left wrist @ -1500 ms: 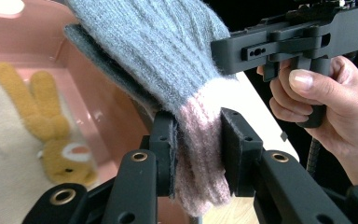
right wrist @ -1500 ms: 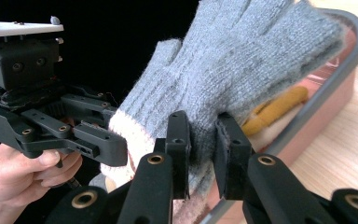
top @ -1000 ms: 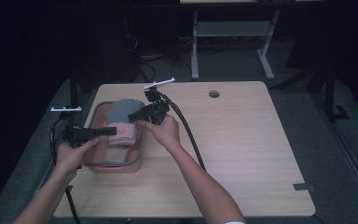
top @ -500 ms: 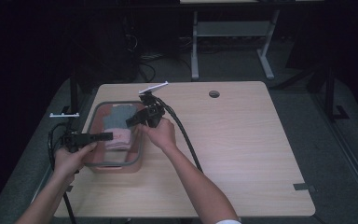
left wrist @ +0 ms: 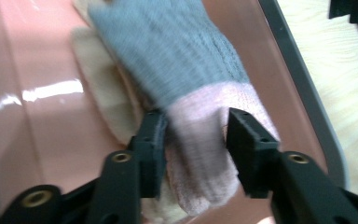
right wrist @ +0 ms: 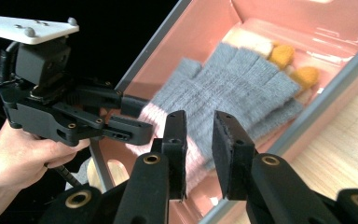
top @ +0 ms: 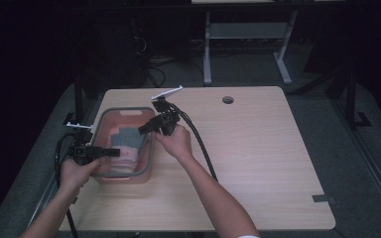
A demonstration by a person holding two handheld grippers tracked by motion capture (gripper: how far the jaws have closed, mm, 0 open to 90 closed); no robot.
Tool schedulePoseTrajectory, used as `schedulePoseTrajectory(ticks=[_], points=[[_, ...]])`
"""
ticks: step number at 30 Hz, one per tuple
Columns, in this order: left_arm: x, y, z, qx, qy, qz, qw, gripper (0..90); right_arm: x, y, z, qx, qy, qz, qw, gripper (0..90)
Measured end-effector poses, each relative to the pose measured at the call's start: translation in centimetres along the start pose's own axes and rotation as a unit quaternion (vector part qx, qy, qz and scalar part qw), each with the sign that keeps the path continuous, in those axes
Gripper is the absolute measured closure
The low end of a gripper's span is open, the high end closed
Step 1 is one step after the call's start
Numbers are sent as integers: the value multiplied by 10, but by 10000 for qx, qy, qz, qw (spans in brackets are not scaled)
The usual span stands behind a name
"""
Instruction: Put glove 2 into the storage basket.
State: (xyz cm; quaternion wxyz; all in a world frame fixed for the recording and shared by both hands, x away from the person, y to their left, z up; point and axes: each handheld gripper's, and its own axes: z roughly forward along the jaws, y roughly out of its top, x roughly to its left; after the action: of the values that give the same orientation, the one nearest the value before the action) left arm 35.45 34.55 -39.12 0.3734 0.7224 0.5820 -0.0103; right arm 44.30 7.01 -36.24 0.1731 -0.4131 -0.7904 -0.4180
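Grey glove in my pink bin

The grey knit glove [right wrist: 242, 88], pink-cuffed, lies flat in the pink bin [top: 144, 166] by the table's left edge, atop a cream, orange-tipped glove [right wrist: 284, 53].

Light wood table with 1 pink bin on it

The table [top: 258, 158] has a pale wood-grain top with rounded corners and a round cable hole [top: 227, 99] near its far edge. A pink bin [top: 124, 174] with a grey rim sits directly on the top at the left side, near the left edge. A small dark tab [top: 323, 199] lies at the near right corner. The rest of the wood surface is bare. Grey carpeted floor [top: 367, 198] surrounds the table.
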Motion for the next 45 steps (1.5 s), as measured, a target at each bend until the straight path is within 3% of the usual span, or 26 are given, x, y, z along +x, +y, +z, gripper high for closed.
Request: schedulePoseTrajectory(ticks=[2, 6, 17, 23, 32, 45], points=[[-2, 2, -3, -11, 71, 71, 9999, 517, -1, -2, -4, -52, 2, 9, 10000, 743], [-3, 4, -4, -9, 99, 56, 9999, 531, -3, -4, -13, -91, -25, 34, 9999, 732], [-6, 7, -18, -379, 70, 44, 9992, 495, -8, -11, -29, -264, -12, 47, 9996, 705], [-12, 12, -24, -498, 43, 156, 9986, 493, -13, -16, -41, -335, -57, 92, 9994, 685], [-25, 17, -26, -686, -196, 180, 9973, 490, -17, -19, -57, -415, -94, 109, 9990, 666], [-43, 21, -20, -718, -429, 444, 9955, 482, -28, -30, -77, -569, -175, 217, 9980, 644]])
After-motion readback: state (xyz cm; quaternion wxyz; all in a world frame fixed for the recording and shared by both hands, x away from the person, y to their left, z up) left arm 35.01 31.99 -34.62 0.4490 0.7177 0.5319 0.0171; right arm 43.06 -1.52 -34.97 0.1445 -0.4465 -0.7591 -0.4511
